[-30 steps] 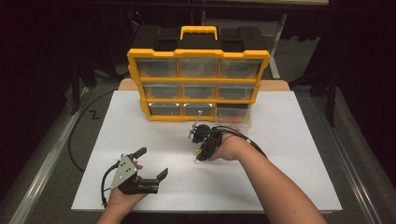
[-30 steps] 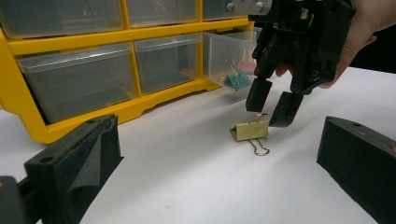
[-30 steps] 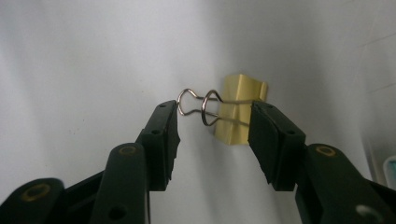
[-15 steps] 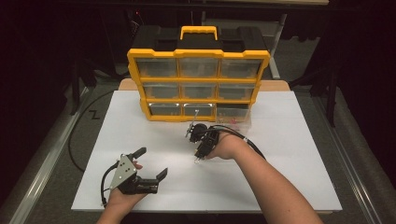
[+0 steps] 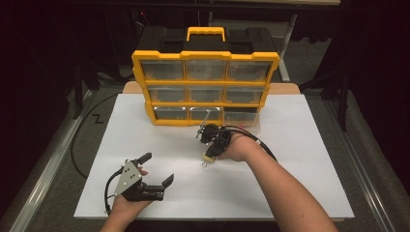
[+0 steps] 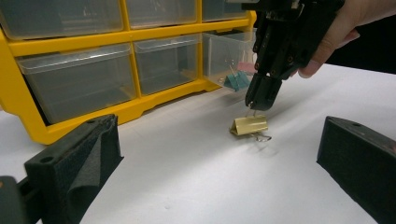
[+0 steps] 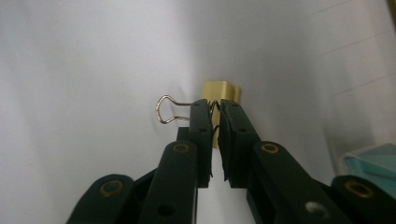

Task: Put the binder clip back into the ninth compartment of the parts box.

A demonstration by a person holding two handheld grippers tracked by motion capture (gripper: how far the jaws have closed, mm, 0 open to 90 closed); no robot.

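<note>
Nearest the person, the left gripper [image 5: 153, 170] rests low on the white table [image 5: 309, 193], its two black jaws spread wide apart with nothing between them. Farther forward, toward the middle of the table, the right gripper [image 5: 209, 155] points steeply downward. Its jaws are pressed together on one upright wire handle of a gold binder clip [image 6: 250, 125]. The clip is small, with a shiny brass-coloured folded metal body shaped like a wedge. Its second silver wire handle [image 7: 170, 109] sticks out flat to one side, looped at the end. The clip's body sits at the table surface, directly under the gripper's tips. Beyond it stands a yellow organiser [image 5: 145, 87] with rows of clear drawers. Its bottom right drawer [image 6: 224, 56] is pulled out, with teal and pink clips inside.
</note>
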